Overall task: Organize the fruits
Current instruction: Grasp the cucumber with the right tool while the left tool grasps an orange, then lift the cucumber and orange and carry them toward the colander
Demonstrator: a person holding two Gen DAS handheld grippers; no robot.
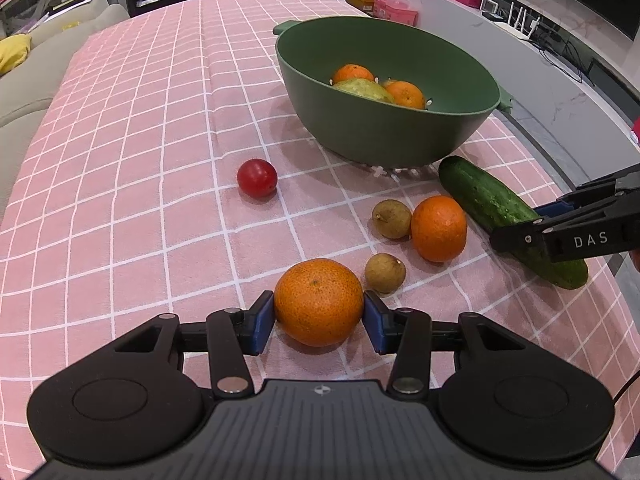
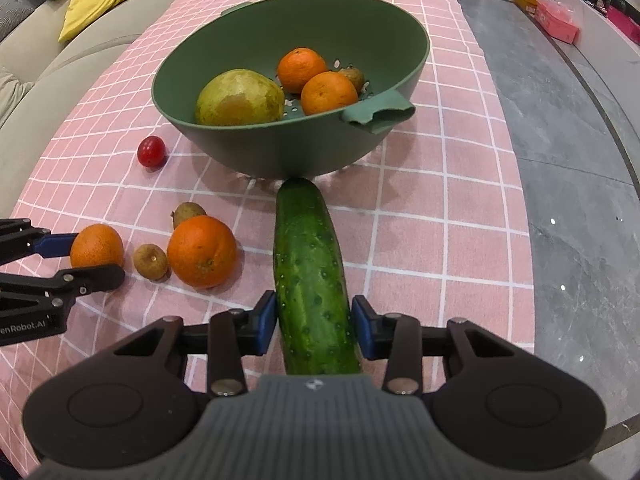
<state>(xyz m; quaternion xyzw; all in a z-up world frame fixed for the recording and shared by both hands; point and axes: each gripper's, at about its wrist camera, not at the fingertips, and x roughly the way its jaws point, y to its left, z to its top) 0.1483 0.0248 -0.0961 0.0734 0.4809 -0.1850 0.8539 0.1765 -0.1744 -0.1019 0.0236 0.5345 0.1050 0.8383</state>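
On the pink checked tablecloth [image 1: 120,160], loose fruit is sitting in front of the green bowl [image 1: 384,128], which is already holding two oranges, a pear and a small brown fruit, so the bowl is likely serving as the collection spot. Left gripper [image 1: 319,312] is sitting low at the table with its blue pads on both sides of the nearest orange [image 1: 318,300]; the pads are looking flush against the skin, so it is reading as gripping the orange, which is lying on the cloth, not lifted. Right gripper [image 2: 314,320] is straddling the near end of the cucumber [image 2: 310,272], jaws partly open: the left pad is appearing to touch, the right pad is showing a slight gap, so it is judged not clamped yet. Cucumber is lying lengthwise along the gripper axis, far tip touching or almost touching the bowl base, which is probably why it is being taken from the near end. Second orange [image 1: 439,228] and two small brown fruits [image 1: 391,218] are resting between the two grippers, and a red tomato [image 1: 257,178] is lying apart to the left, near the bowl. Both grippers are working one item each, apparently for loading the bowl in parallel.
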